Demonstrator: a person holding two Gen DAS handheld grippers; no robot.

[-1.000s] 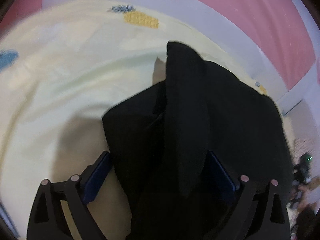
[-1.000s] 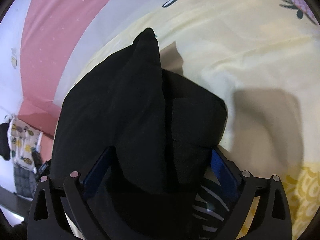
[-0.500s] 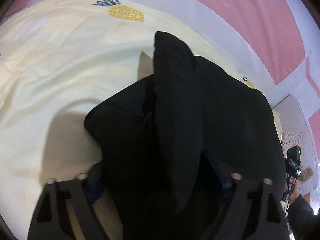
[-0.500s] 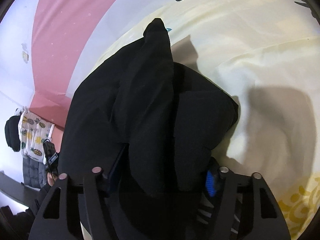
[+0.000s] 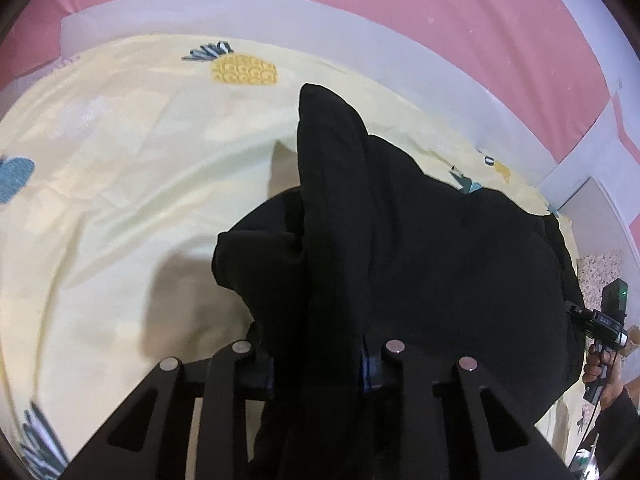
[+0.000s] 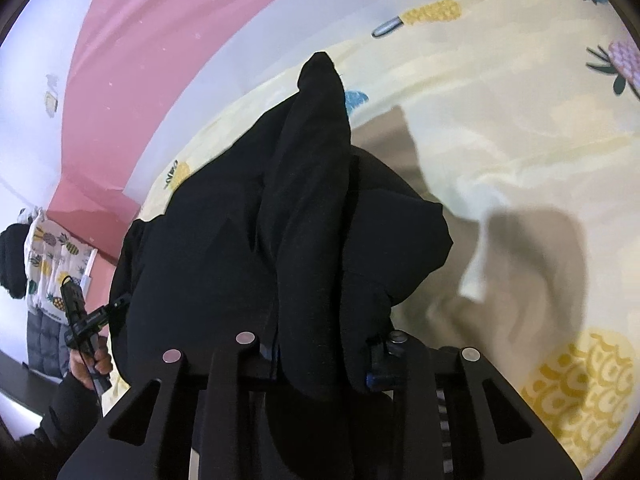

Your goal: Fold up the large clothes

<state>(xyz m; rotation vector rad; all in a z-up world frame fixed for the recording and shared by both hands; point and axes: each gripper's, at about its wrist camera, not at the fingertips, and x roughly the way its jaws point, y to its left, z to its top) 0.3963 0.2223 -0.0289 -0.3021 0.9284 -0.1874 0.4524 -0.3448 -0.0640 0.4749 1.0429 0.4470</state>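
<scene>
A large black garment (image 5: pixel 420 240) lies bunched on a pale yellow pineapple-print bedsheet (image 5: pixel 120 168). My left gripper (image 5: pixel 320 354) is shut on a thick fold of it, and the cloth rises in a peak in front of the jaws. In the right wrist view the same black garment (image 6: pixel 304 220) fills the middle. My right gripper (image 6: pixel 322 350) is shut on another fold of it. The cloth hides the fingertips of both grippers.
A pink wall (image 5: pixel 360 8) with a white band runs behind the bed. The other hand-held gripper and the person's hand show at the edge of each view (image 5: pixel 608 332) (image 6: pixel 84 332). Bare sheet (image 6: pixel 540 140) lies to the right, with a raised crease.
Both grippers' jaws have closed from wide apart onto the black garment. The cloth now stands gathered higher between them.
</scene>
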